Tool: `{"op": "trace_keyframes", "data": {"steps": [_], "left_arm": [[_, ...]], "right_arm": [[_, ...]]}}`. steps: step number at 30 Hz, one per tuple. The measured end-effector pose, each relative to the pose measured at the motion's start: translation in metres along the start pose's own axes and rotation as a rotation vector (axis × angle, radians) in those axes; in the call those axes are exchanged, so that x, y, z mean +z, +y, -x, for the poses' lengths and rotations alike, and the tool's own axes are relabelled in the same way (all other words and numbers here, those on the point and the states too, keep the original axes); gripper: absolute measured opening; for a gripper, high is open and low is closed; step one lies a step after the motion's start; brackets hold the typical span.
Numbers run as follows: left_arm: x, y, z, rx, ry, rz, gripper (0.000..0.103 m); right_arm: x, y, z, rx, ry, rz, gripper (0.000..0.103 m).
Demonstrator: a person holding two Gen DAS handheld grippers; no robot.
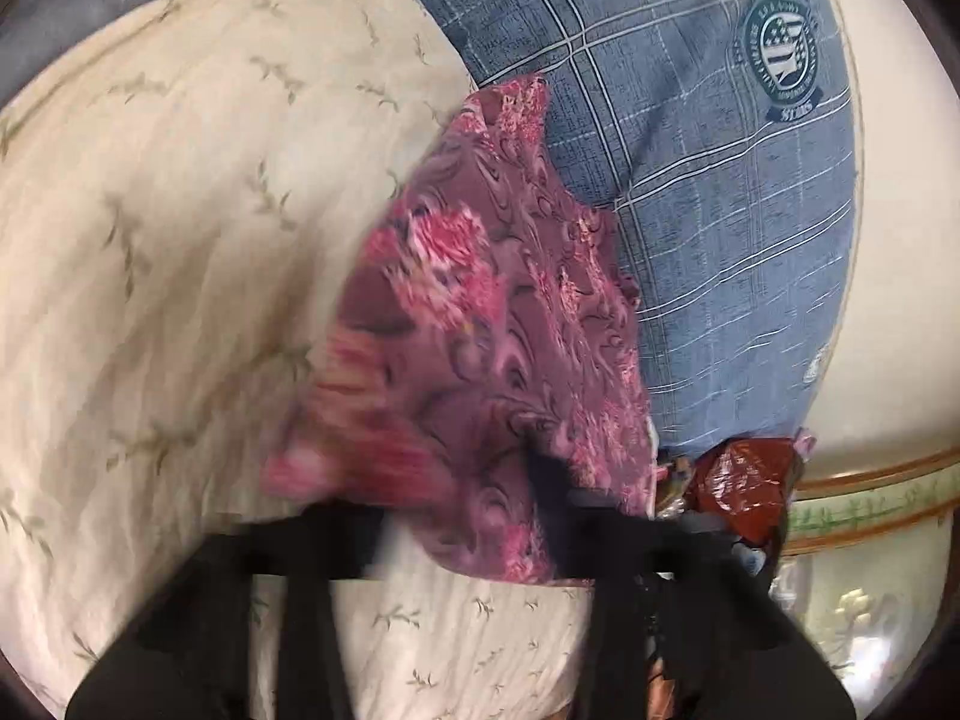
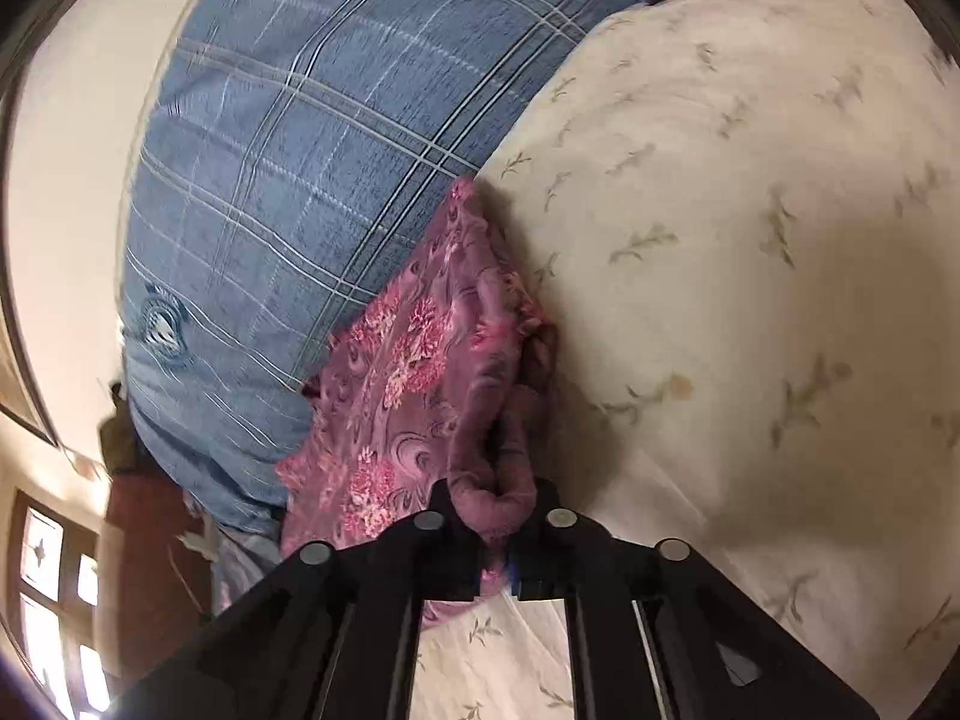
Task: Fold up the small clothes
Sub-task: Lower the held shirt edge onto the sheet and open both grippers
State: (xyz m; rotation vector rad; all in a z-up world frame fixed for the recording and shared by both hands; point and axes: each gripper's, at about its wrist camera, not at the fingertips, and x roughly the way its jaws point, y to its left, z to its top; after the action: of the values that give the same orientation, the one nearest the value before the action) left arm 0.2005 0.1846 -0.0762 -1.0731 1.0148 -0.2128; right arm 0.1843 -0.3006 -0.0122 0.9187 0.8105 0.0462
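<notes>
A small maroon and pink floral garment (image 1: 486, 324) hangs in the air above the cream leaf-print bedspread (image 1: 180, 240). My left gripper (image 1: 540, 474) is shut on its lower edge; the black fingers are blurred and partly covered by the cloth. In the right wrist view the same garment (image 2: 414, 372) is bunched at another edge, and my right gripper (image 2: 495, 498) is shut on that bunched fold. The garment stretches between the two grippers, over the seam where the bedspread (image 2: 750, 240) meets the blue pillow (image 2: 312, 150).
A large blue plaid pillow (image 1: 690, 180) with a round crest lies along the bedspread. A shiny red packet (image 1: 750, 486) sits by the pillow's end near a cream headboard (image 1: 870, 498) with a green band. A dark wooden window frame (image 2: 48, 588) shows at lower left.
</notes>
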Motion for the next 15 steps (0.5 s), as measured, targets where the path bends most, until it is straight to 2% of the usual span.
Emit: {"op": "trace_keyframes", "data": {"steps": [2,4,7,9,10,11,12,14,15], "left_arm": [[-0.003,-0.006,0.010,-0.016,-0.036,-0.030,0.006],[-0.012,-0.016,0.023,0.001,-0.082,-0.101,0.006],[-0.022,-0.004,0.022,0.027,-0.078,-0.093,0.006],[-0.022,0.016,0.005,0.103,-0.035,-0.049,0.006],[-0.022,0.027,0.000,0.095,-0.016,-0.019,0.006],[-0.022,0.033,0.003,0.057,-0.024,0.008,0.006],[-0.023,0.035,0.009,0.046,-0.020,0.017,0.006],[-0.024,0.030,0.025,0.067,-0.031,-0.029,0.006],[-0.026,0.025,0.034,0.095,-0.041,-0.068,0.007]], "right_arm": [[0.011,0.016,0.022,0.085,-0.064,0.051,0.005],[0.018,0.028,0.046,0.115,-0.115,0.106,0.005],[0.017,0.022,0.053,0.066,-0.114,0.154,0.004],[0.010,0.000,0.037,-0.032,-0.059,0.138,0.005],[0.006,-0.014,0.026,-0.081,-0.017,0.118,0.005],[0.000,-0.026,0.018,-0.106,0.014,0.111,0.003],[-0.003,-0.030,0.020,-0.080,-0.007,0.111,0.004],[-0.004,-0.029,0.030,-0.062,-0.009,0.090,0.018],[-0.003,-0.029,0.034,-0.079,-0.016,0.082,0.020]]}}
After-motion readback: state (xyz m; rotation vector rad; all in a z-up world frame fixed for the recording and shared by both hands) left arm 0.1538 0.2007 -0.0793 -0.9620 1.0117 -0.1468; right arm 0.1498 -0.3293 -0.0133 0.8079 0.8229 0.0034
